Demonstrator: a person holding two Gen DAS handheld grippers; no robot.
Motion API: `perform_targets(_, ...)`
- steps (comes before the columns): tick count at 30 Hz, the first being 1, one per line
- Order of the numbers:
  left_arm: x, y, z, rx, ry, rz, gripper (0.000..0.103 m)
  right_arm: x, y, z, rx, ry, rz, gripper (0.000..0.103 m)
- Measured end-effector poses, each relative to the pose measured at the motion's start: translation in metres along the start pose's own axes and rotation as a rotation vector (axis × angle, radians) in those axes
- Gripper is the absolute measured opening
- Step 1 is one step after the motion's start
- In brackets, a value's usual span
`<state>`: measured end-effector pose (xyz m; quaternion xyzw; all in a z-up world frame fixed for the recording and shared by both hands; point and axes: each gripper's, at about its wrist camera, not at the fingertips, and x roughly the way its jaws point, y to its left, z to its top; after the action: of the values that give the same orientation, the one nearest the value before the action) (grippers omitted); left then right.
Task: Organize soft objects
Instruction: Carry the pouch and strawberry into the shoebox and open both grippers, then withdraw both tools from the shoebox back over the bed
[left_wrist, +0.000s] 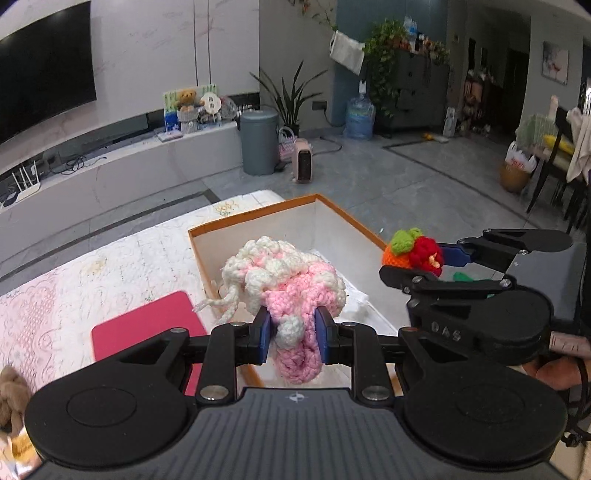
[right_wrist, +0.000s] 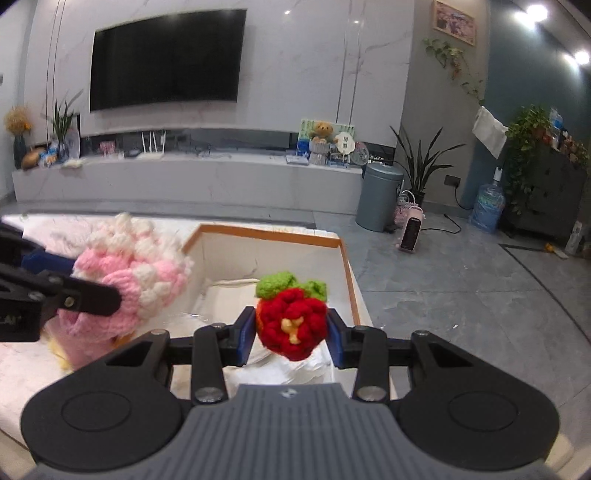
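1. Above the open white box (left_wrist: 343, 236) with its orange rim, both grippers carry a crocheted piece each, presumably so the two can be dropped inside together.
2. The left gripper (left_wrist: 291, 334) is pinching the pink-and-white crochet piece (left_wrist: 284, 277) by its narrow pink lower part. The bulky frilled end rises above the blue pads (left_wrist: 263, 332), so the load sits free of the jaws and should fall clear once released.
3. The right gripper (right_wrist: 291, 334) is clamped on the red crochet strawberry (right_wrist: 291, 325), gripped across its sides, over the white wrapping in the box.
4. The pink piece's long axis runs from the pads up and away toward the box, frilled end foremost, with a loose cream cord trailing left.
5. The strawberry is roundish with no clear long axis; its green leaves point up and away, and its yellow centre faces the right wrist camera.
6. On the lace-patterned cloth (left_wrist: 122, 258) beside the box lies a pink mat (left_wrist: 144, 325), untouched.
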<state>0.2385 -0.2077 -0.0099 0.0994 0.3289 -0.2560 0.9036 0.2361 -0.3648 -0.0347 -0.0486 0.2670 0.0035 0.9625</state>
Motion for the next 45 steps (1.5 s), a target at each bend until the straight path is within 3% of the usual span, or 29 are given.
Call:
perform_targets(11,0.072,-0.002,0.020,0.037,0.064,0.080,0.028,0.090,0.000,0.009,-0.094,0.142,0.010,0.039)
perform_targets(20,0.100,0.000,0.016,0.063,0.140,0.099,0.031,0.135,0.005,0.009,-0.139,0.244,0.009,0.039)
perform_targets(28,0.096,0.001,0.016,0.068,0.162,0.094,0.049,0.135,0.007,0.014,-0.188,0.271,0.001,0.041)
perform_targets(34,0.079,0.004,0.025,0.042,0.094,0.081,0.069,0.127,0.008,0.013,-0.191,0.270,-0.001,0.055)
perform_targets(40,0.046,0.008,0.030,0.013,0.025,0.061,0.070,0.103,0.010,0.020,-0.179,0.223,-0.029,0.062)
perform_targets(45,0.004,0.013,0.020,-0.019,-0.077,0.055,0.070,0.064,0.016,0.024,-0.136,0.124,-0.038,0.066)
